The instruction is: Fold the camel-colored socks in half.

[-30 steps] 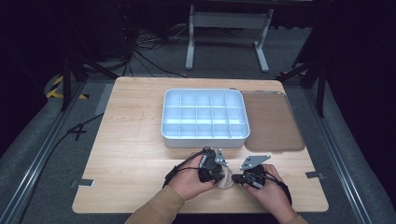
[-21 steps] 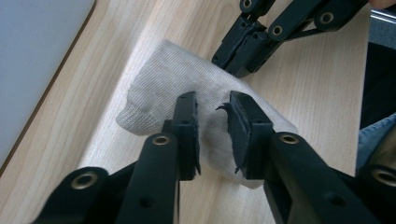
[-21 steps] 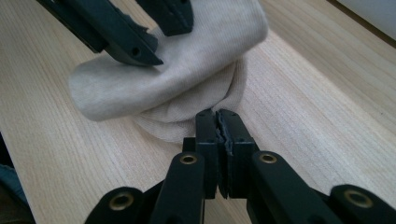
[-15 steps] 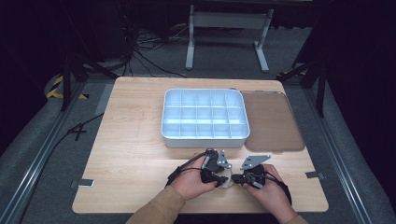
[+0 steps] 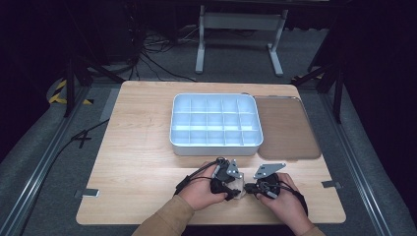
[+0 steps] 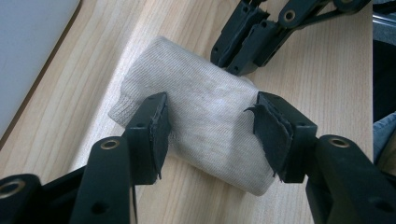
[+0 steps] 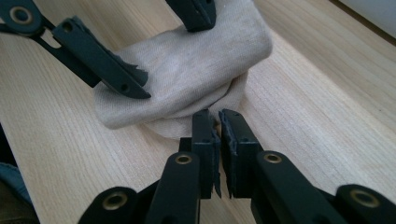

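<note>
While no writing is showing anywhere, we are seeing a folded beige knit sock, soft and finely ribbed, lying on the pale wooden table in front of the white compartment tray. Our left gripper is straddling it, jaws spread. Our right gripper is pointing at its edge, jaws nearly pressed together, seemingly pinching nothing.

So the divided tray sits mid-table, with a flat lid lying right beside it on the right. The folded cloth lies near the front edge, in front of the tray, between the left gripper and the right gripper.
</note>
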Demonstrator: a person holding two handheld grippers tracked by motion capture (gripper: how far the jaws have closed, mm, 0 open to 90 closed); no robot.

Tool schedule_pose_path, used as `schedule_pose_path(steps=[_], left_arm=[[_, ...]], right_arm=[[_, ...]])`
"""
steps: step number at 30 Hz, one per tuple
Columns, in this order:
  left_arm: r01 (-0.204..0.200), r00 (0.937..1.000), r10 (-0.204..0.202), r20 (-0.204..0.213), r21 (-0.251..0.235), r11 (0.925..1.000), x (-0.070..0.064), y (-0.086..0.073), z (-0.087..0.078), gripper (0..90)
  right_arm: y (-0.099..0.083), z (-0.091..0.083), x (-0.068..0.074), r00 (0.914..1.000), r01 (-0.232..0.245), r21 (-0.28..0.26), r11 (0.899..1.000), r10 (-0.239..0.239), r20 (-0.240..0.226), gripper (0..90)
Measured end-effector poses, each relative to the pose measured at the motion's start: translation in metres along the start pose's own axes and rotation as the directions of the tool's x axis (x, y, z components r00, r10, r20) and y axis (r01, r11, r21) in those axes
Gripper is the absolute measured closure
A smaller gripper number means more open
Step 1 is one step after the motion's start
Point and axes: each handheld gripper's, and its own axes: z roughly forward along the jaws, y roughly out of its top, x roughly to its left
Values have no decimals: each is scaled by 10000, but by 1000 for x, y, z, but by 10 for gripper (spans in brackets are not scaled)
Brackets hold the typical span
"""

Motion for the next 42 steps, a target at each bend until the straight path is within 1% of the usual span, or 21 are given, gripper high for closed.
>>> schedule_pose_path(steps=[2,3,9,13,14,15,16,19,21,22,23,24,26,27,28,31,32,35,37,41,42], left_arm=[[-60,10000,60,15,17,10000,0,0,0,454],[-7,10000,7,-3,10,10000,0,0,0,454],[26,10000,-26,-11,39,10000,0,0,0,452],[-56,10000,56,-11,81,10000,-1,0,-1,440],[-56,10000,56,-11,81,10000,-1,0,-1,435],[-41,10000,42,-39,65,10000,-1,0,-1,435],[-96,9999,96,-64,74,9999,-1,0,-1,429],[20,10000,-20,-70,53,10000,-2,-1,-1,420],[10,10000,-10,-71,28,10000,-1,-2,-2,416],[154,9999,-154,-62,-25,9999,-2,-4,-2,416],[154,9999,-154,-62,-25,9999,-2,-4,-2,408],[152,9999,-152,-42,-8,9999,-2,-5,-2,408],[288,9996,-288,-42,-1,9996,-2,-6,-2,402],[312,9995,-312,-50,-1,9995,-3,-6,-2,401],[296,9995,-296,-59,0,9996,-3,-6,-2,401],[205,9998,-205,-67,9,9998,-3,-6,-2,400],[176,9998,-175,-58,52,9998,-2,-6,-3,399],[251,9997,-250,-73,52,9997,-3,-7,-3,399],[242,9997,-241,-88,47,9997,-4,-8,-3,398],[224,9997,-223,-92,137,9997,-5,-9,-3,396],[258,9996,-257,-100,162,9995,-6,-9,-4,396]], right_arm=[[0,-3,-1,10000,-61,-78,10000,62,36,809],[1,-5,-1,9999,-153,-120,9998,154,60,792],[4,-18,-3,9967,-725,-905,9933,754,300,672],[7,-20,-2,9917,-1226,-1634,9789,1273,189,587],[8,-19,-2,9913,-1257,-1743,9766,1305,165,561],[8,-19,-2,9913,-1257,-1743,9766,1305,165,561],[9,-17,-2,9900,-1347,-1940,9717,1400,139,538],[13,-12,-1,9896,-1365,-2109,9679,1431,162,515],[14,-11,-1,9887,-1439,-2121,9666,1495,103,511],[15,-8,0,9883,-1467,-2128,9660,1522,93,505],[15,-8,0,9883,-1467,-2128,9660,1522,93,505],[16,-3,0,9872,-1552,-2041,9666,1593,35,488],[17,1,0,9842,-1756,-2035,9632,1767,-128,474],[17,4,0,9837,-1786,-1944,9645,1796,-127,472],[17,5,0,9837,-1783,-1899,9655,1795,-110,467],[16,9,-1,9793,-2020,-1828,9622,2009,-250,455],[16,10,-2,9790,-2034,-1781,9628,2026,-226,453],[15,13,-4,9767,-2147,-1626,9630,2122,-325,443],[14,16,-4,9744,-2246,-1493,9629,2201,-466,439],[13,19,-5,9684,-2460,-1384,9593,2372,-768,464],[13,20,-6,9650,-2573,-1339,9570,2471,-882,466]])
